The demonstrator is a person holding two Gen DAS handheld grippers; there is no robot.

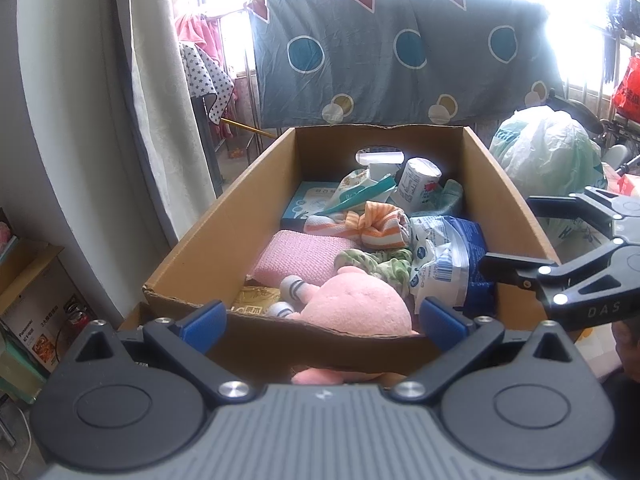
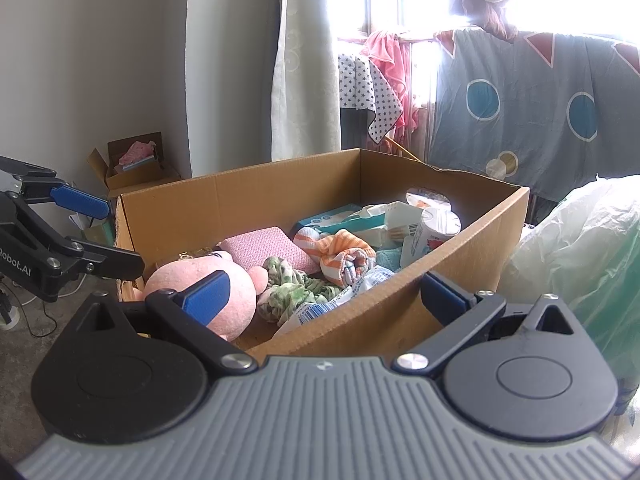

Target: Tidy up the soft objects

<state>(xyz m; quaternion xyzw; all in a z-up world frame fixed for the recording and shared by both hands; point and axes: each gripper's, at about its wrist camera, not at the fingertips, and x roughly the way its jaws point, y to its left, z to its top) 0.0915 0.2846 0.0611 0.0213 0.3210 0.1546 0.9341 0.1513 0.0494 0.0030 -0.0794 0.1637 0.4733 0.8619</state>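
Observation:
An open cardboard box (image 1: 224, 232) (image 2: 240, 196) holds a pink plush toy (image 1: 356, 304) (image 2: 208, 280) at its near end, a pink knitted cloth (image 1: 300, 254) (image 2: 264, 246), an orange striped sock bundle (image 1: 380, 224) (image 2: 344, 256), a green patterned cloth (image 1: 376, 262) (image 2: 292, 288), a blue-and-white packet (image 1: 444, 260) and a white cup (image 1: 418, 180) (image 2: 436, 226). My left gripper (image 1: 324, 322) is open and empty, just short of the box's near wall, and shows in the right wrist view (image 2: 108, 236). My right gripper (image 2: 324, 296) is open and empty at the box's right wall, and shows in the left wrist view (image 1: 508, 236).
A grey dotted sheet (image 1: 400, 52) (image 2: 540, 108) hangs on a rack behind the box. A full plastic bag (image 1: 548, 152) (image 2: 580, 248) sits to the right. A curtain (image 1: 156, 100) and wall stand left, with small cartons (image 2: 136, 164) (image 1: 36, 320) on the floor.

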